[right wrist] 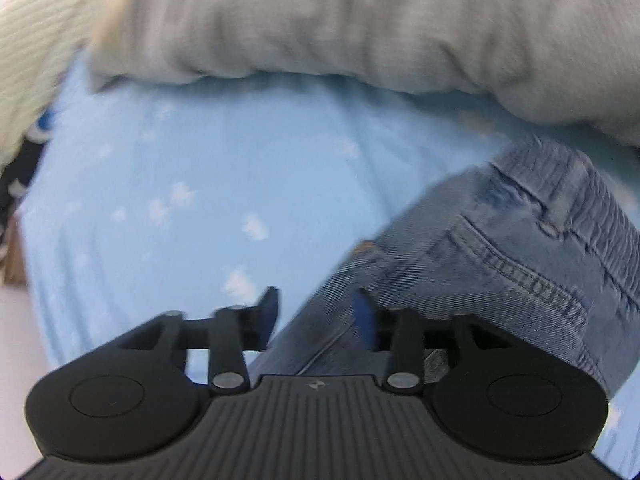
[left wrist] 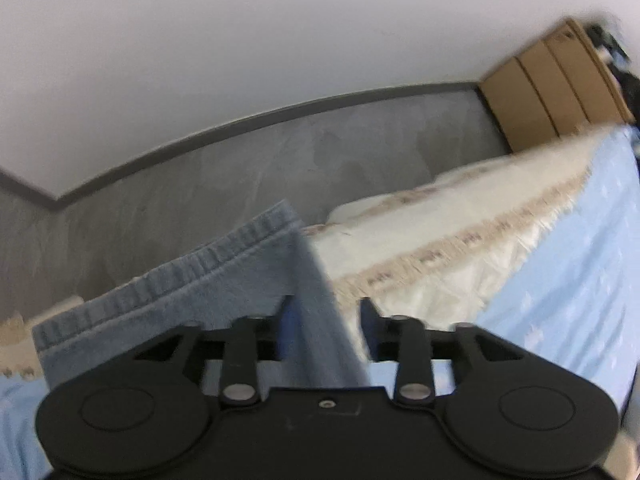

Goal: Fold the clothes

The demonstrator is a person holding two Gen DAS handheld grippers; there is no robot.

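Denim jeans (left wrist: 224,276) lifted in the left wrist view, hem edge with its double stitching running from lower left up to a corner near the middle; fabric passing down between the two fingers of the left gripper (left wrist: 326,312), jaws partly apart, cloth lying against the left finger (left wrist: 282,312) and a gap showing at the right one; cannot tell whether truly clamped. Open room beyond the hem: grey wall (left wrist: 240,168) with a dark strip along its top, white ceiling above. Beside the jeans to the right, cream quilted bedcover (left wrist: 432,240) with a beige fringe border, then light blue bedsheet (left wrist: 568,272) further right. Cardboard box (left wrist: 556,84) standing at the far upper right against the wall; contents not visible.

Right wrist view, much blurred: waistband part of the jeans (right wrist: 500,264) with elastic gathering, belt loop and stitched pocket edge, lying on the light blue bedsheet (right wrist: 160,184) printed with small white cloud shapes. Right gripper (right wrist: 316,308) with jaws partly apart; denim running between the fingers, close against the right finger (right wrist: 366,316), left finger clear of it; grip not certain. Wide free sheet to the left of the jeans. Grey padded quilt (right wrist: 340,28) bulging across the top, its lower edge resting on the sheet; striped pale cloth (right wrist: 36,52) at the upper left corner.
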